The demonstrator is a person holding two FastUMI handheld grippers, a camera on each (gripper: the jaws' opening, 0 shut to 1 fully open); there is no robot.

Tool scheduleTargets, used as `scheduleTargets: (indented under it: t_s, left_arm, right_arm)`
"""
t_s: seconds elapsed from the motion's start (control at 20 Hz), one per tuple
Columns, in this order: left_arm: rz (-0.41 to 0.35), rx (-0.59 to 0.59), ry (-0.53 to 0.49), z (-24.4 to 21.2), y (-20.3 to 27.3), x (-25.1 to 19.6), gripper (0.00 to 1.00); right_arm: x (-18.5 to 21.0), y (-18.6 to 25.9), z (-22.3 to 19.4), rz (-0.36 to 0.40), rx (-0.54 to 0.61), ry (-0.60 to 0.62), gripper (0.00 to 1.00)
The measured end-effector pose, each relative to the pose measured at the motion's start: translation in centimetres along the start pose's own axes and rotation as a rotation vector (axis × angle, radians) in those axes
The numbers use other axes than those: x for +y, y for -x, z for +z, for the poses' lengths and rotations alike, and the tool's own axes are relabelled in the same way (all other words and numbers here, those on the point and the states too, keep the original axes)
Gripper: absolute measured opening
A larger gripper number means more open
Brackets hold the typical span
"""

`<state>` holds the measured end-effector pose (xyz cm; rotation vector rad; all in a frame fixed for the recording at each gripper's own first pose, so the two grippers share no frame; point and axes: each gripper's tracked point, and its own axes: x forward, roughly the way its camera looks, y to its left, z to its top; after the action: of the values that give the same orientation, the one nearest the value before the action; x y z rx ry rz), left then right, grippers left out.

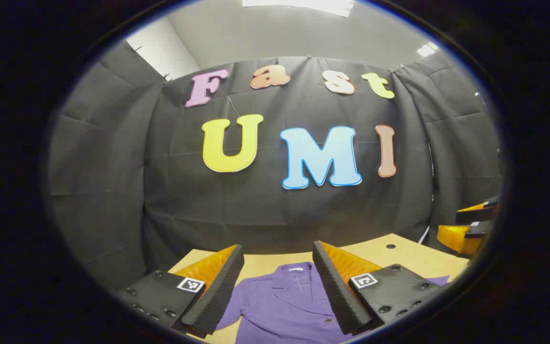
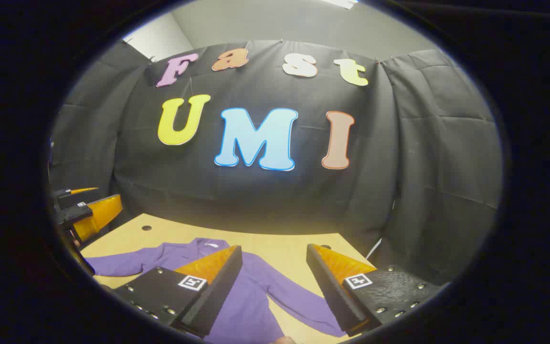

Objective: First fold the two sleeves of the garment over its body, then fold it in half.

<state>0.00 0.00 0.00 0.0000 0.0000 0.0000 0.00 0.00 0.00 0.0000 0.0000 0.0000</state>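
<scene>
A purple shirt lies flat on the tan table, collar toward the booth wall. In the right gripper view the same purple shirt spreads with one sleeve reaching left and the other sleeve running right and toward me. My left gripper hovers open above the collar with nothing between its fingers. My right gripper is open too, above the shirt's right shoulder and sleeve. The right gripper also shows far right in the left gripper view, and the left gripper far left in the right gripper view.
Black cloth walls close the booth behind and on both sides of the table. A small round hole sits in the tabletop near its back edge, and the same hole appears in the right gripper view. Bare tabletop lies beyond the shirt.
</scene>
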Motion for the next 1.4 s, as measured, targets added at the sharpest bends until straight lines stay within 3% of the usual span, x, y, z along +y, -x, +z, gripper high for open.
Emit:
scheduleTargets:
  t_s: [0.8, 1.4]
  left_arm:
    - [0.015, 0.001, -0.016, 0.0, 1.2, 0.3, 0.99]
    - [0.0, 0.015, 0.004, -1.1, -0.3, 0.0, 0.99]
  right_arm:
    - [0.4, 0.2, -1.2, 0.017, 0.032, -0.016, 0.9]
    - [-7.6, -1.0, -8.0, -0.208, 0.217, -0.077, 0.9]
